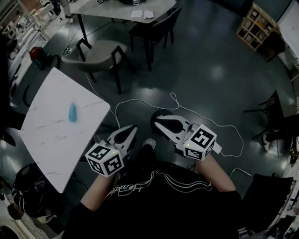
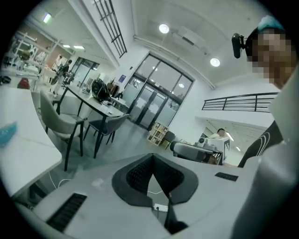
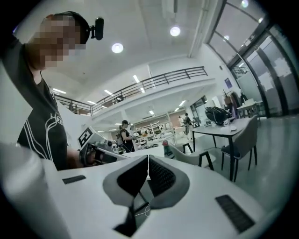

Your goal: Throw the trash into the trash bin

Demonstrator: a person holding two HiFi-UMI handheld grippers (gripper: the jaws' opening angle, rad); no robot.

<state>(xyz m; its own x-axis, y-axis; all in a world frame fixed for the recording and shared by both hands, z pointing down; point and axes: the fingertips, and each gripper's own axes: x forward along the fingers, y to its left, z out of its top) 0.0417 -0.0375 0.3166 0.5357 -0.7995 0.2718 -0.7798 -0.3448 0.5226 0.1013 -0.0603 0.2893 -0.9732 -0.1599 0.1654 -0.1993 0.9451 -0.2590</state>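
A small blue crumpled piece of trash (image 1: 73, 112) lies on the white marble-look table (image 1: 56, 140) at the left; it also shows at the edge of the left gripper view (image 2: 6, 132). Both grippers hang over the dark floor, close to the person's body and apart from the table. My left gripper (image 1: 133, 127) has its jaws closed tip to tip with nothing between them (image 2: 152, 156). My right gripper (image 1: 158, 119) is likewise shut and empty (image 3: 148, 157). A dark round shape (image 1: 162, 126), possibly the bin, sits on the floor partly hidden behind the right gripper.
A white cable (image 1: 140, 101) loops across the floor ahead. Two chairs (image 1: 100, 53) stand by a dark-legged table (image 1: 121, 9) at the back. A wooden shelf (image 1: 254, 25) is far right, a black chair (image 1: 273, 114) at the right, a red object (image 1: 37, 53) far left.
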